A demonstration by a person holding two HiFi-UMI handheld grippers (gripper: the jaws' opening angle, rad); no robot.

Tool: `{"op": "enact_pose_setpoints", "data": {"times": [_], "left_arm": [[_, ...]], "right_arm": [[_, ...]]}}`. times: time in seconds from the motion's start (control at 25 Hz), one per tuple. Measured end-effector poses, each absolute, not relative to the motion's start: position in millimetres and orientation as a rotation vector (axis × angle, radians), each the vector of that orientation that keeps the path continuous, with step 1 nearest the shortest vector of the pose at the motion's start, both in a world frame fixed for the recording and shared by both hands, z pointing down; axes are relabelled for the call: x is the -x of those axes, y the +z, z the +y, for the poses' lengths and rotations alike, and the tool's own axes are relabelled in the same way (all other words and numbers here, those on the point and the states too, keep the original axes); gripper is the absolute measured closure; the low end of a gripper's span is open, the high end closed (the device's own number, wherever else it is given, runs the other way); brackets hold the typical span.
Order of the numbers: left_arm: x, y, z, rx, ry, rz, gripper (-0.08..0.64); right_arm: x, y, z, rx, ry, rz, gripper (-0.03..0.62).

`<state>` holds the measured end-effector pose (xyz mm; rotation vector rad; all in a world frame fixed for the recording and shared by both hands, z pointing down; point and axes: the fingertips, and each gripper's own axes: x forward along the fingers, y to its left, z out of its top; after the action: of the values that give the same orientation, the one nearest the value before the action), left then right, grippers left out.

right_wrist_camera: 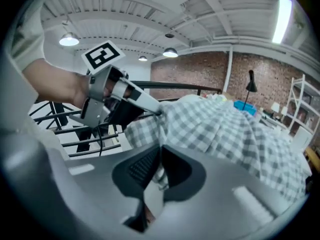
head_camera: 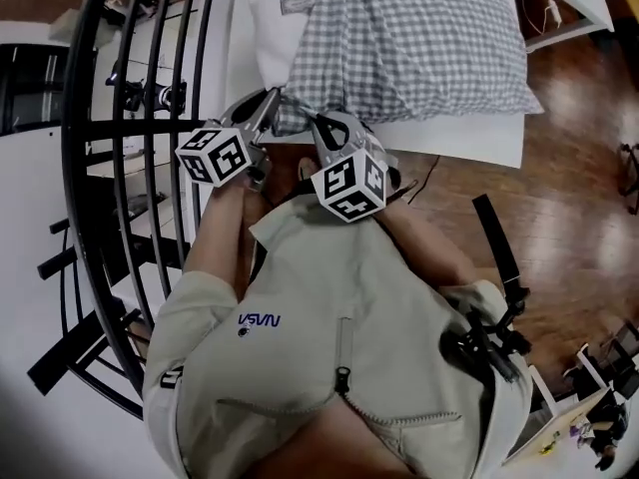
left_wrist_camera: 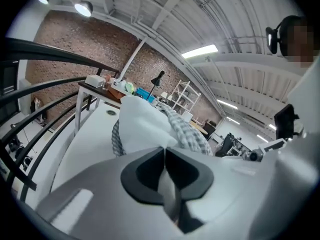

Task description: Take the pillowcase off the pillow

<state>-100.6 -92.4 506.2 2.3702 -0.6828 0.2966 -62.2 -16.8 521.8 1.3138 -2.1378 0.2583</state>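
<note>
A pillow in a grey-and-white checked pillowcase lies on a white platform. Its bare white end sticks out at the left. My left gripper is at the near left corner. In the left gripper view its jaws are shut on white fabric of the pillow, with the checked pillowcase just behind. My right gripper is close beside it. In the right gripper view it is shut on the bunched edge of the pillowcase, and the left gripper shows just ahead.
A black curved metal railing runs down the left side, close to my left arm. Wooden floor lies to the right of the platform. Behind the pillow stands a desk with small items on it, before a brick wall.
</note>
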Motion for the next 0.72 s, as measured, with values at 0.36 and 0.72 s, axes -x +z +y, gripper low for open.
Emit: {"op": "enact_pose_setpoints", "data": {"times": [0.36,0.72], "left_arm": [[103.5,499.2,-133.4,-2.347,0.184,-0.729,0.549],[115.7,517.8,-139.1,-2.341,0.206,-0.721,0.549]], "right_arm": [[-22.3,534.6,-0.8,-1.507,0.339,-1.890,0.584],[-124.8,576.0,9.5,-1.701,0.366,-1.543,0.584]]}}
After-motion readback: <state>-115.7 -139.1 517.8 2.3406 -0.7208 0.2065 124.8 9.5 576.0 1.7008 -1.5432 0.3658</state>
